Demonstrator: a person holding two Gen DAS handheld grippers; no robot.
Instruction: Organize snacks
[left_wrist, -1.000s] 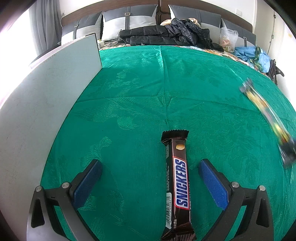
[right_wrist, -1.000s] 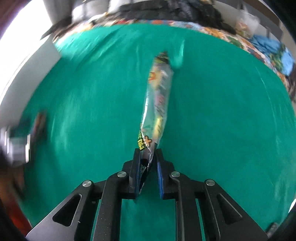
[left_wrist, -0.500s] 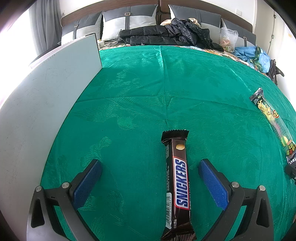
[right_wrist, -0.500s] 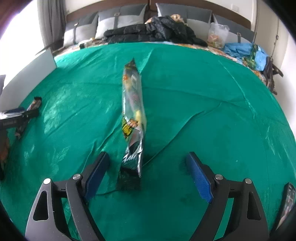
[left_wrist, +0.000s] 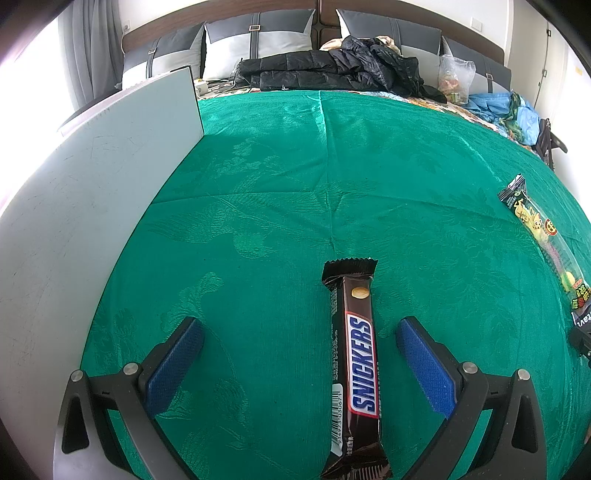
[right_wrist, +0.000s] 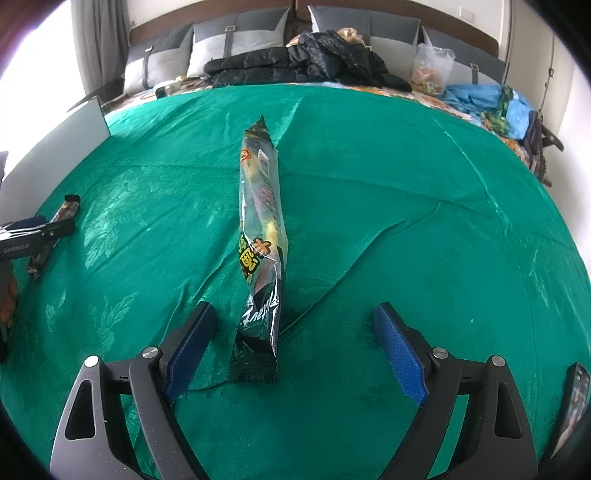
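Observation:
A brown Snickers bar (left_wrist: 356, 369) lies flat on the green cloth (left_wrist: 295, 184), lengthwise between the fingers of my open left gripper (left_wrist: 299, 354), nearer the right finger and untouched. A long green snack pack (right_wrist: 260, 229) lies on the cloth between the fingers of my open right gripper (right_wrist: 295, 347), close to the left finger. The same pack shows at the far right of the left wrist view (left_wrist: 543, 240). The Snickers bar (right_wrist: 55, 229) and the left gripper (right_wrist: 35, 234) show at the left edge of the right wrist view.
A white board (left_wrist: 74, 221) stands along the cloth's left side. A black jacket (left_wrist: 332, 70), pillows (left_wrist: 255, 44), a clear bag (left_wrist: 454, 77) and blue cloth (left_wrist: 502, 107) lie at the far end. A phone (right_wrist: 574, 398) lies at the right wrist view's lower right.
My right gripper carried the snack pack down to the cloth, opened and let it go; the pack now lies loose between its fingers. The left gripper and Snickers bar have not moved.

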